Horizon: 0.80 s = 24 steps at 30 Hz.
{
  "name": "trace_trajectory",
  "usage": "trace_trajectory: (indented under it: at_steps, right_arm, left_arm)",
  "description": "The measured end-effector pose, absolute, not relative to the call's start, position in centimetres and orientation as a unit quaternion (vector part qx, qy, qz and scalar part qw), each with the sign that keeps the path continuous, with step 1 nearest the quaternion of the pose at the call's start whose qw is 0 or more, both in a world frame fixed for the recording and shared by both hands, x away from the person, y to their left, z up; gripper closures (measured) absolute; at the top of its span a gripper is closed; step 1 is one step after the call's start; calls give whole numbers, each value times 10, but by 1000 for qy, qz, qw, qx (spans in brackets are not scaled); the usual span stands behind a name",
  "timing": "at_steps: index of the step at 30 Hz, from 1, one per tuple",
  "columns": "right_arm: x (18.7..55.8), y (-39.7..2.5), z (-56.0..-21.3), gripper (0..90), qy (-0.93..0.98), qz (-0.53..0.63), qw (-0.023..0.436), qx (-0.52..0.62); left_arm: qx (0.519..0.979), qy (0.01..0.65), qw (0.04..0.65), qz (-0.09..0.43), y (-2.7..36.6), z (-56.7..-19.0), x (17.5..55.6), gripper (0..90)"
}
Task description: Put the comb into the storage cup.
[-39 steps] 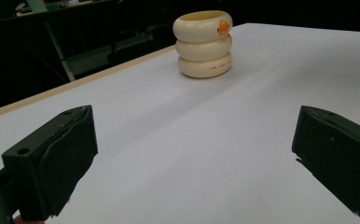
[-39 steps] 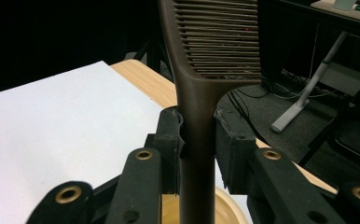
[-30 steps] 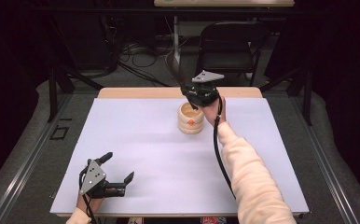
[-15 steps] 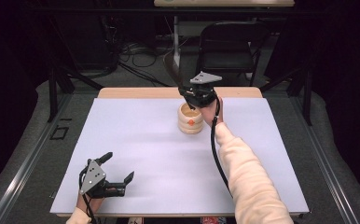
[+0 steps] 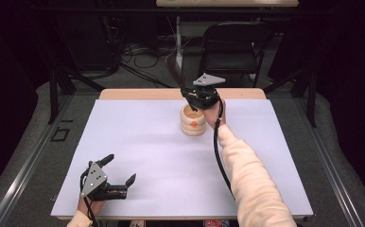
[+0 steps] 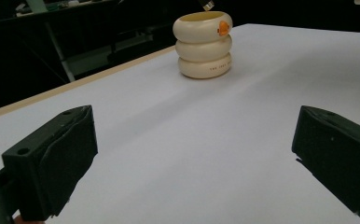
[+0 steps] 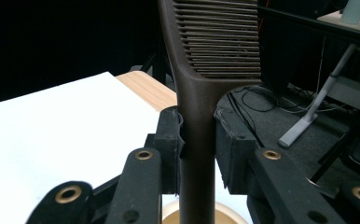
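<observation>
Gripping dark brown comb (image 7: 201, 93): right hand-held gripper (image 7: 197, 154) | left hand-held gripper (image 6: 192, 154): jaws apart

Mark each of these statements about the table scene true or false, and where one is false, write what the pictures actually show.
1. The right gripper is shut on a dark brown comb. True.
2. The comb is held by its toothed end. False: the jaws clamp its handle, and the teeth rise above them.
3. The left gripper is open and holds nothing. True.
4. The cream holder lies on its side. False: it stands upright on the white table, looking like three stacked rings.
5. The left gripper is beside the holder. False: it rests near the table's front edge, well apart from it.
</observation>
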State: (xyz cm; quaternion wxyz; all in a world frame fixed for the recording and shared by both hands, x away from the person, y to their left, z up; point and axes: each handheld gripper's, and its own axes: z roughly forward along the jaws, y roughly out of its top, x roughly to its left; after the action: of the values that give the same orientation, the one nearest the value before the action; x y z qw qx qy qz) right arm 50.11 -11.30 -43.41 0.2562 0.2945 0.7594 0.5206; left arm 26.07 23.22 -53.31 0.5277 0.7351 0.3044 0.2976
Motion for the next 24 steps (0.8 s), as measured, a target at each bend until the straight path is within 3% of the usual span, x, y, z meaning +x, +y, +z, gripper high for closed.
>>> trace_trajectory:
  at_steps: [24]
  right_arm:
    - [504,-117,-454,723,762,523,249,291]
  left_arm:
    - [735,304,528,298,232,-533,260,0]
